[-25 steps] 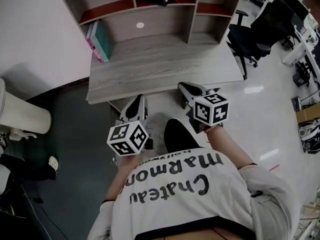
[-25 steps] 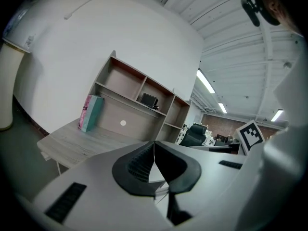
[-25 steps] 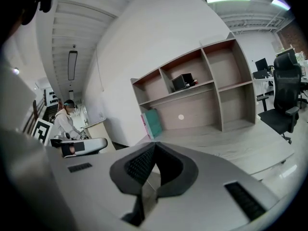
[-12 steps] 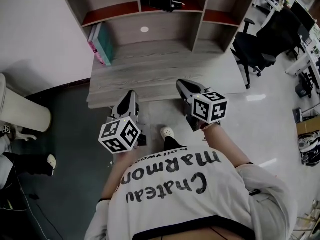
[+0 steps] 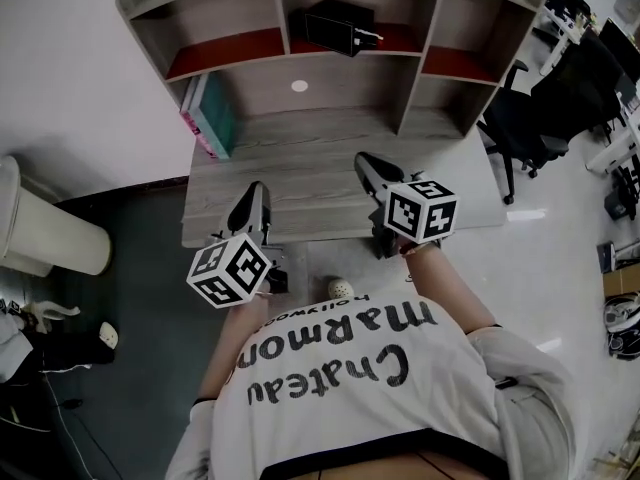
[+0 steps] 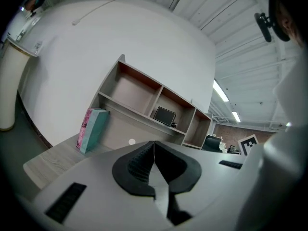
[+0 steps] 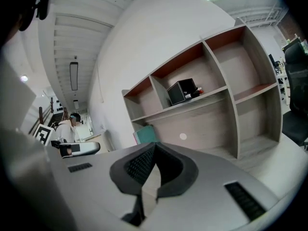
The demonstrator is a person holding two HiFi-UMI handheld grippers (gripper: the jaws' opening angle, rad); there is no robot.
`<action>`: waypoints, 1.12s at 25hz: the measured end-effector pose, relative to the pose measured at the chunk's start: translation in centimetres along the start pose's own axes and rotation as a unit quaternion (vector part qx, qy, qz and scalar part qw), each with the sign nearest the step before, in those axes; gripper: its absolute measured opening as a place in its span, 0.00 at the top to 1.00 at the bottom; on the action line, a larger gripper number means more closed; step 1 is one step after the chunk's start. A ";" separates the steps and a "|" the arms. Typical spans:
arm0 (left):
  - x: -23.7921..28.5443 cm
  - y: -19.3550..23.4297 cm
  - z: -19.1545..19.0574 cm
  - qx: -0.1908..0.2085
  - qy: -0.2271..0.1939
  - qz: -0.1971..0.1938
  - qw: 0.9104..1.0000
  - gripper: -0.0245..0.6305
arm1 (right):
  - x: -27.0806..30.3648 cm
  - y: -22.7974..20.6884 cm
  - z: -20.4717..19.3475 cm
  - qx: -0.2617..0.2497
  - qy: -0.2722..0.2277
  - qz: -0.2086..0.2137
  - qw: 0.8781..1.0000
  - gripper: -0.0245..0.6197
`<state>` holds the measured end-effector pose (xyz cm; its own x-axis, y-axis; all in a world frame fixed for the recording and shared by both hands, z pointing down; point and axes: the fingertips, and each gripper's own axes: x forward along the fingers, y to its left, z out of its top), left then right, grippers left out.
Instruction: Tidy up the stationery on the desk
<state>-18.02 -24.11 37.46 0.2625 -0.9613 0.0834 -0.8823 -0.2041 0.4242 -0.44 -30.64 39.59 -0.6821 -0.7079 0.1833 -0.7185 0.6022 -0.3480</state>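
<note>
A grey wooden desk (image 5: 330, 183) with a shelf hutch stands in front of me. A few pink and teal books (image 5: 210, 113) lean upright at the desk's left end; they show as books (image 6: 91, 129) in the left gripper view and as a teal book (image 7: 146, 134) in the right one. A black box (image 5: 335, 26) lies in the middle shelf compartment, also seen as the black box (image 7: 182, 91). My left gripper (image 5: 255, 196) hangs over the desk's front edge, shut and holding nothing. My right gripper (image 5: 368, 163) reaches a little further over the desktop, also shut and holding nothing.
A white bin (image 5: 45, 233) stands on the dark floor mat at the left. A black office chair (image 5: 525, 128) is beside the desk's right end. More desks stand at the far right. A person (image 7: 72, 129) stands far off in the room.
Both grippers have moved forward and slightly up, from over the floor before the desk to over its front edge. The desk now lies closer in view. Both stay shut.
</note>
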 end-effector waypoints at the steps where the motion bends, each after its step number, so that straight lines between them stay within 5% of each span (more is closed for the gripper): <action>1: 0.7 0.1 0.6 0.002 -0.005 0.001 1.000 0.94 | 0.6 -0.5 1.0 0.001 -0.006 0.001 1.000 0.94; 21: 9.3 3.5 4.9 0.032 -0.039 0.038 0.998 0.94 | 8.5 -5.4 13.8 -0.071 -0.090 0.036 0.993 0.94; 28: 10.0 5.4 4.7 0.025 -0.037 0.063 0.997 0.94 | 10.9 -6.9 16.8 -0.133 -0.089 0.023 0.987 0.77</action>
<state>-21.99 -35.67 36.33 0.1211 -0.9904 0.0659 -0.9250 -0.0885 0.3694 -0.69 -48.72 28.51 -0.6975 -0.7166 0.0011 -0.7134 0.6943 -0.0950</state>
